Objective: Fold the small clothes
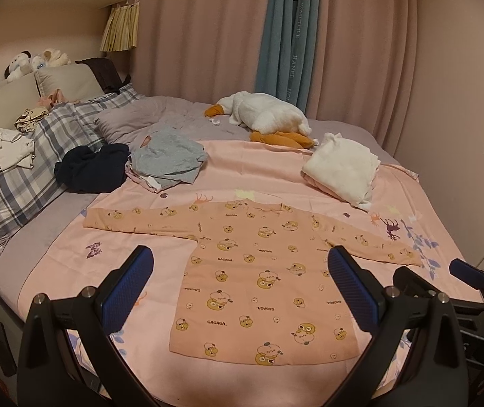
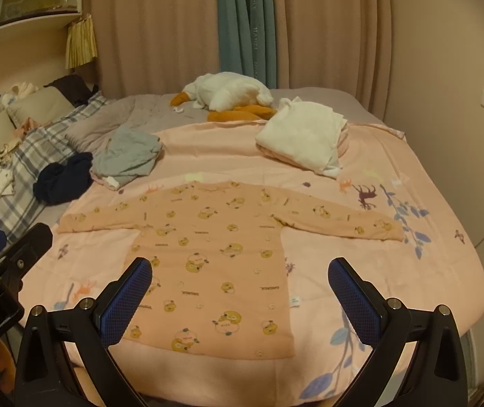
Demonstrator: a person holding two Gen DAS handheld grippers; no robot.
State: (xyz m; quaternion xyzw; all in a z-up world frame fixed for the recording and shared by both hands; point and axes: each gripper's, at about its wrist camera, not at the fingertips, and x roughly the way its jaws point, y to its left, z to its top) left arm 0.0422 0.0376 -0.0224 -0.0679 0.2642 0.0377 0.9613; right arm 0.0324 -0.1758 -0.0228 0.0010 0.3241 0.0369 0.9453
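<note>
A small peach long-sleeved shirt (image 1: 259, 271) (image 2: 215, 254) with a yellow cartoon print lies flat on the pink sheet (image 1: 242, 166) (image 2: 411, 271), both sleeves spread out sideways and its hem toward me. My left gripper (image 1: 240, 264) hovers open above the shirt's lower half, nothing between its blue pads. My right gripper (image 2: 240, 274) is open too, held over the shirt's hem and right side. The right gripper's blue fingers (image 1: 466, 273) show at the right edge of the left wrist view; part of the left gripper's body (image 2: 4, 264) shows at the left edge of the right wrist view.
Behind the shirt lie a crumpled grey garment (image 1: 170, 157) (image 2: 126, 156), a dark navy garment (image 1: 89, 166) (image 2: 62, 179), a folded white pile (image 1: 340, 166) (image 2: 303, 139) and a plush goose (image 1: 265, 115) (image 2: 228, 96). Plaid pillows (image 1: 38, 156) with more clothes sit left. Curtains hang behind; a wall stands right.
</note>
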